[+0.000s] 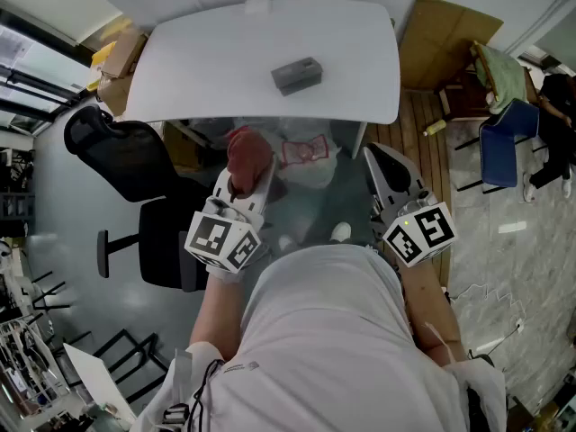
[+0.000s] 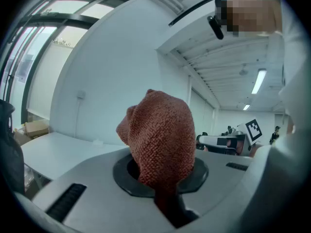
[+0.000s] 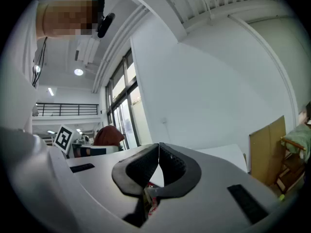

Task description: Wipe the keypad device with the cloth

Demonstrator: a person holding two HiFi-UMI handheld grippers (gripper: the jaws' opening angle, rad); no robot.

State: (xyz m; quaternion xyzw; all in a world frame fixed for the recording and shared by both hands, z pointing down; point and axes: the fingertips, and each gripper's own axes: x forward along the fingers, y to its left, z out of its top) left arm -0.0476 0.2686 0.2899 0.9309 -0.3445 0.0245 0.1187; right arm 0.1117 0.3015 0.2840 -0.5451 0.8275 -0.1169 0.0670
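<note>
Left gripper (image 1: 243, 187) is clamping the cloth (image 1: 247, 154), jaws squeezed tight on its lower end. In the left gripper view the rust-red knit cloth is bunching into a rounded lump standing up above the pads and blocking most of the sightline ahead

Right gripper (image 1: 378, 165) is sitting fully closed, pads meeting edge to edge, nothing gripped. Both grippers are being held roughly level in front of the person's torso, side by side, short of the near edge of the white table (image 1: 207, 70)

Keypad device (image 1: 297, 75) is lying on that table, grey, nothing touching it. It's ahead of both grippers and well apart from them: ahead and slightly right of the left one, ahead and left of the right one. Neither gripper view is catching it

Each gripper is showing up in the other's view, marker cube (image 2: 252, 128) included; from the right gripper the cloth is appearing off to its left

Black office chair (image 1: 126, 156) is standing left of the left gripper. Clear plastic bag (image 1: 306, 156) with red print is sitting under the table, just ahead, between the two grippers. Cardboard sheet (image 1: 445, 43) is leaning ahead and right of the right gripper, blue chair (image 1: 506, 142) further right
</note>
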